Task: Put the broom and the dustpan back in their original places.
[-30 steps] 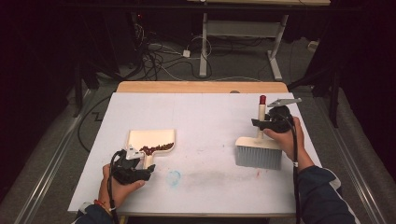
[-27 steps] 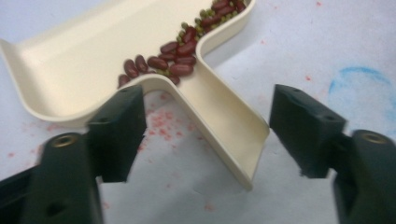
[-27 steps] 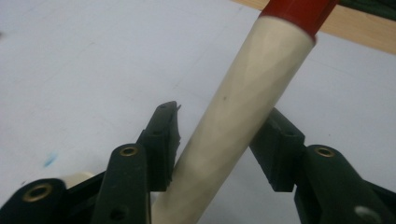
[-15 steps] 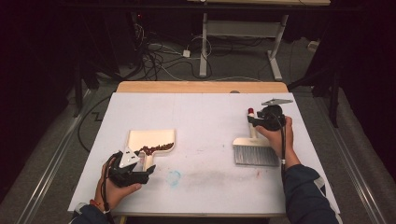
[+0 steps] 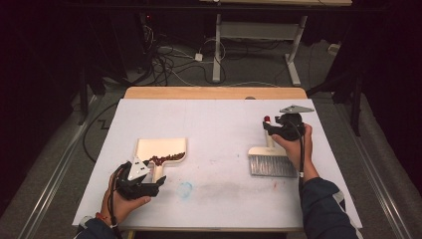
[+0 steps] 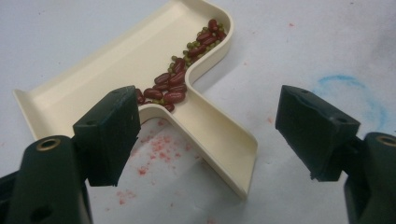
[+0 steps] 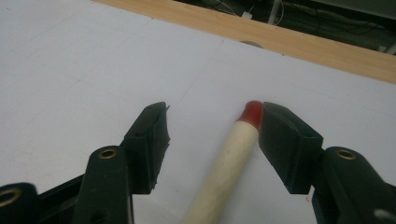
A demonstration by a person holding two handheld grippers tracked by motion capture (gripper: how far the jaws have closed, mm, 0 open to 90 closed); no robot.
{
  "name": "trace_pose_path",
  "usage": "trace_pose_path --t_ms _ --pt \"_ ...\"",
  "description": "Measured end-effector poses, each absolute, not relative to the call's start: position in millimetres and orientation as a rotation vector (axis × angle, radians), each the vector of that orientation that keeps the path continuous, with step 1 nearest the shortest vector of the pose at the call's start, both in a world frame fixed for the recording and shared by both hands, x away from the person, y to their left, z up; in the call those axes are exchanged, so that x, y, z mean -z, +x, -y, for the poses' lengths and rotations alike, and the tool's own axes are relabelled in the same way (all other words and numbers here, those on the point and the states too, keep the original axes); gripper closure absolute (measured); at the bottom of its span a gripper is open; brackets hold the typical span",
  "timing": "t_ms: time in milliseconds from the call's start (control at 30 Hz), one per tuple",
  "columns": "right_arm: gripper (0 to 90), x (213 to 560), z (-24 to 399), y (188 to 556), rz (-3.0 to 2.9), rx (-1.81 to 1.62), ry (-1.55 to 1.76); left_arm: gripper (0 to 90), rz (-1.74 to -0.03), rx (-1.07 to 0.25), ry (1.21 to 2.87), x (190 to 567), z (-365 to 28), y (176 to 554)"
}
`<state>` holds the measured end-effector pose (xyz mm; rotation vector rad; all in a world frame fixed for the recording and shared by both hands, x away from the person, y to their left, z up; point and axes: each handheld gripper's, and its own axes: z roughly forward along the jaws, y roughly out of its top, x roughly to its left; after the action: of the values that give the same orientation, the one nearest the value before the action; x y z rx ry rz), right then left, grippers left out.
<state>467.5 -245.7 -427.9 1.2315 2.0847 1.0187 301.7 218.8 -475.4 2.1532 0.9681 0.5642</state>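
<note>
Lying near the dustpan point(image 5: 161, 151), red specks, perhaps crumbs point(image 6: 156, 145).

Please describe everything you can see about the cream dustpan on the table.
The cream, plastic-looking dustpan lies flat on the white table cover, toward the left side. It has a wide shallow tray with a raised rim and a short channel-shaped handle. Dark red beans and small green ones are gathered along the tray's inner edge beside the handle. The handle lies between the open jaws of the left gripper, which do not press on it.
</note>
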Motion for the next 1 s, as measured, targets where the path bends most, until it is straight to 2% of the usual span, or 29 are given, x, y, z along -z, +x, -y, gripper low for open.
trace_pose_path --t_ms 433,767,1000 --pt "25.0 410.6 244.7 452.6 -2.001 -1.097 1.189 21.1 -0.945 -0.562 2.164 477.1 -212.4 301.4" --pt "18.0 402.4 237.3 442.7 -1.949 -1.102 1.151 20.7 -0.908 -0.550 2.202 479.4 -207.7 301.2" --pt "16.2 394.2 228.3 431.6 -1.961 -1.149 1.084 18.6 -0.910 -0.564 2.199 478.7 -208.4 301.0"
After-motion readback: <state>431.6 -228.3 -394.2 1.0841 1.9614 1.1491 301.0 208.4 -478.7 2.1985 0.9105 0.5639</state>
